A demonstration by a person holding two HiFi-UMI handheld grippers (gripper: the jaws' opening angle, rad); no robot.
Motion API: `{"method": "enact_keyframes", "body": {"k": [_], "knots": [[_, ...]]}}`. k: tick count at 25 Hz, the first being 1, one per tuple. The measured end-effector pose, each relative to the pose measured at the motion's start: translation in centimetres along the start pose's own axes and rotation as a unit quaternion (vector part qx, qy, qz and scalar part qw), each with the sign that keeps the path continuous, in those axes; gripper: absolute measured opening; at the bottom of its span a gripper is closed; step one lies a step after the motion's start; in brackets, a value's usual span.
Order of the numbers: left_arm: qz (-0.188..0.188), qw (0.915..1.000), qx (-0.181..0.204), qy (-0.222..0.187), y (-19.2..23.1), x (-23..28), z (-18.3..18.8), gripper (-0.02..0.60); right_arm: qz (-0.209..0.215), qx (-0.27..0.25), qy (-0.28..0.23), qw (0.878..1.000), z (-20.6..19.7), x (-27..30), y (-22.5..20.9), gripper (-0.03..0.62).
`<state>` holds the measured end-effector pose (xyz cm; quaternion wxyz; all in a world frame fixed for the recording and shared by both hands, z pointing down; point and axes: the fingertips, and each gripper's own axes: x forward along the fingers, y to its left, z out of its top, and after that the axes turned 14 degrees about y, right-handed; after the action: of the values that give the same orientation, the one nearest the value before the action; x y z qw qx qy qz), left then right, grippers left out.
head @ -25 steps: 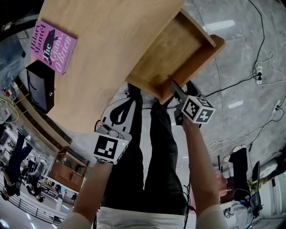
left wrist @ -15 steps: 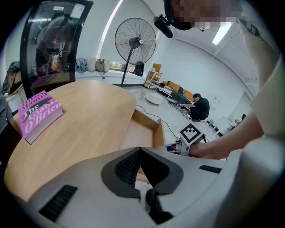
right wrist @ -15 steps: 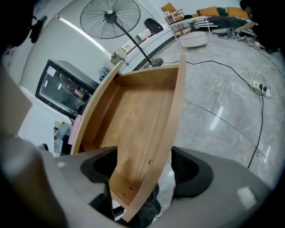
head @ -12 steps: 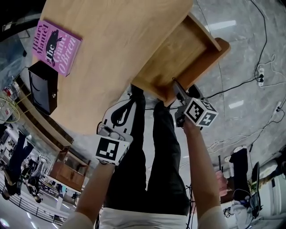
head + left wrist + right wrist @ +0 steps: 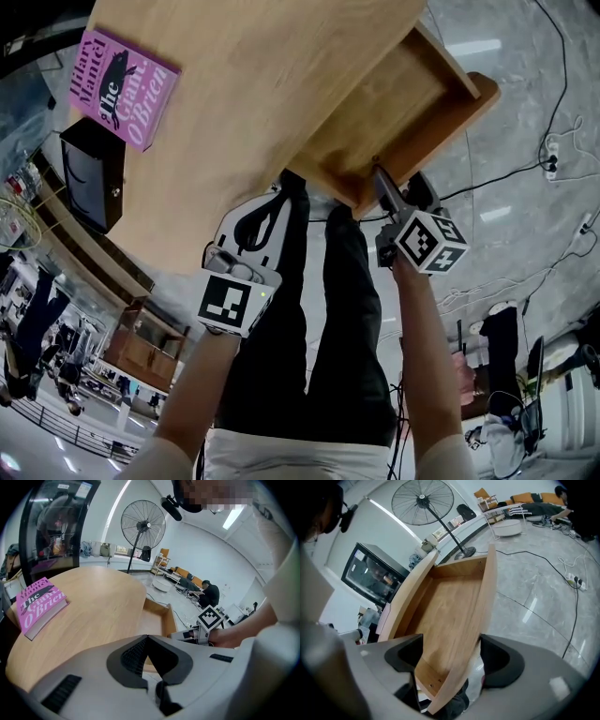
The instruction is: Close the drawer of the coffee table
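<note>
I count one desk [image 5: 253, 112]. One drawer [image 5: 403, 112], sticking out of the desk's side. One pink book [image 5: 122, 86] on the desk, at its end away from the drawer. One black box [image 5: 92, 178] just off the desk at that same end. Two claws: left claw [image 5: 146, 638] at the desk's near edge, right claw [image 5: 451, 656] at the desk's drawer side. One standing fan [image 5: 143, 527] beyond the desk. One power strip [image 5: 576, 581] on the floor, well apart from the desk. Floor cables too tangled to count.
</note>
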<state>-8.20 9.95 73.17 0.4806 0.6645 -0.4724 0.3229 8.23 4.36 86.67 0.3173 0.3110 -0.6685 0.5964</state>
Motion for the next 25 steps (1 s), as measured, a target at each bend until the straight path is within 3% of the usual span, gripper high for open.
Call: {"method": "enact_keyframes", "body": {"k": [11, 25], "knots": [[-0.002, 0.9999, 0.007, -0.013, 1.3, -0.7, 1.2, 0.008, -0.008, 0.001, -0.015, 1.0, 0.9, -0.7, 1.8, 0.38], [-0.006, 0.9999, -0.002, -0.016, 3.2, -1.4, 1.5, 0.008, 0.02, -0.018, -0.03, 0.999, 2.0, 1.1, 6.2, 0.37]]}}
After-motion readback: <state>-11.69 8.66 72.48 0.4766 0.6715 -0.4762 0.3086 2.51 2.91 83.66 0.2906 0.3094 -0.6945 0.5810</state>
